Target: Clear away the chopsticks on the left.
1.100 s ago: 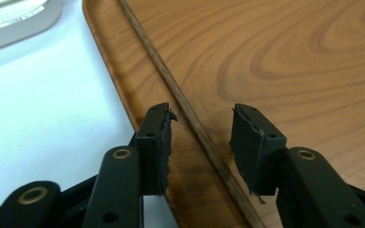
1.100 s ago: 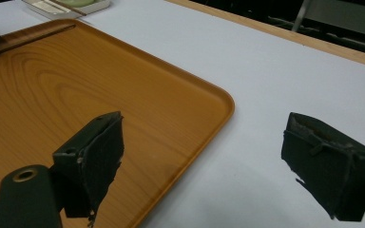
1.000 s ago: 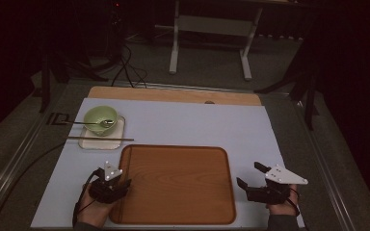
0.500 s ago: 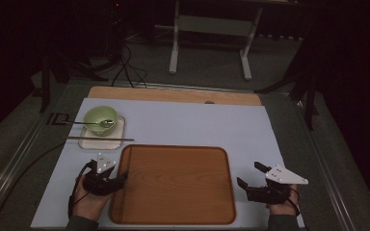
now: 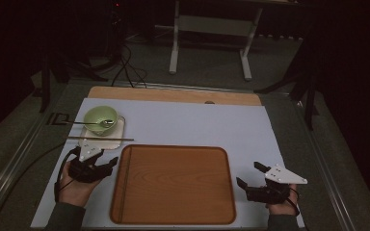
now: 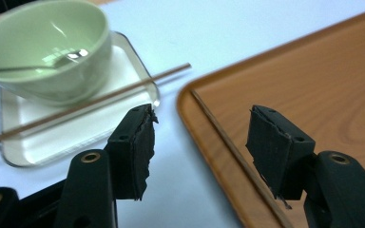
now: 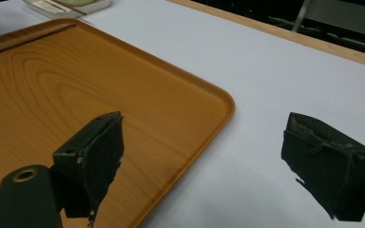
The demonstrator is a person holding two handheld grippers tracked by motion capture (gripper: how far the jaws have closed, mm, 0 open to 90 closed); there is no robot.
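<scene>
A wooden tray (image 5: 173,185) lies in the middle of the white mat. At its far left a green bowl (image 5: 100,119) holding a metal spoon (image 5: 107,123) stands on a small white dish (image 5: 118,132), and thin chopsticks (image 5: 101,138) lie across that dish. My left gripper (image 5: 110,164) hovers beside the tray's left rim. Its jaws have just been opening and nothing is between them (image 6: 202,137); bowl (image 6: 52,52) and chopsticks (image 6: 90,102) lie just ahead. My right gripper (image 5: 249,174) stands open off the tray's right edge, its jaws (image 7: 204,156) straddling the tray's corner (image 7: 218,102) without touching.
The white mat (image 5: 197,125) covers a wooden table whose far edge (image 5: 173,95) shows as a light strip. Beyond stand a metal frame's legs (image 5: 176,43) and loose cables on the dark floor. Cables trail from the left gripper along the mat's left side.
My left hand has risen and moved away from the front edge toward the dish and bowl, with its jaws wider apart. The right hand has stayed still.
</scene>
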